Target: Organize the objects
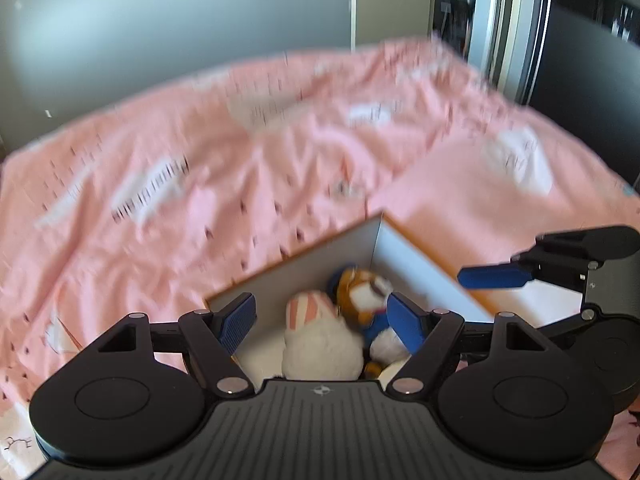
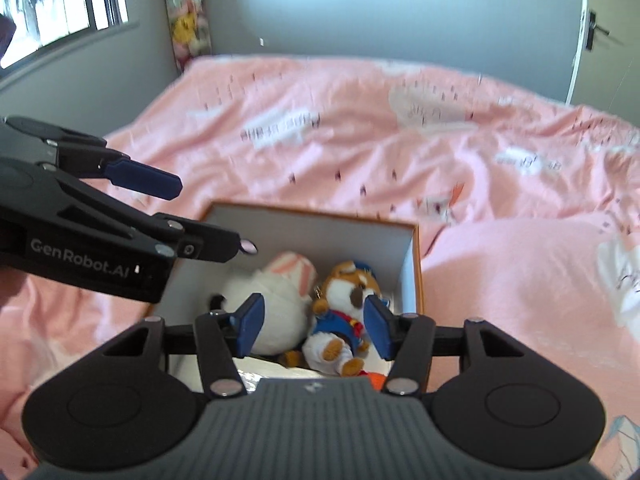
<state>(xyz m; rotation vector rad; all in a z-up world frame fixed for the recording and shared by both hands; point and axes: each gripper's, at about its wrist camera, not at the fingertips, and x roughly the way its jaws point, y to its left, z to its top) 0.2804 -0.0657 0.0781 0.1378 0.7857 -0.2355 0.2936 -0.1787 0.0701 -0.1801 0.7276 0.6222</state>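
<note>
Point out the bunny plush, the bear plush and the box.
bunny plush [image 2: 276,304], right wrist view, on its white body.
bear plush [image 2: 352,280], right wrist view, on its face.
box [image 2: 304,226], right wrist view, on its far inner wall.

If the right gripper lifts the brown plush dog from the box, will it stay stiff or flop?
The brown plush dog looks soft and stuffed, so it probably squashes and sags between the pads. Its limbs lie splayed, so they would likely dangle. It seems light.

Daylight floods in from the window [image 2: 60,4], the pink bedspread [image 1: 240,152] smears with motion blur, fisheye edges bend and darken.
</note>
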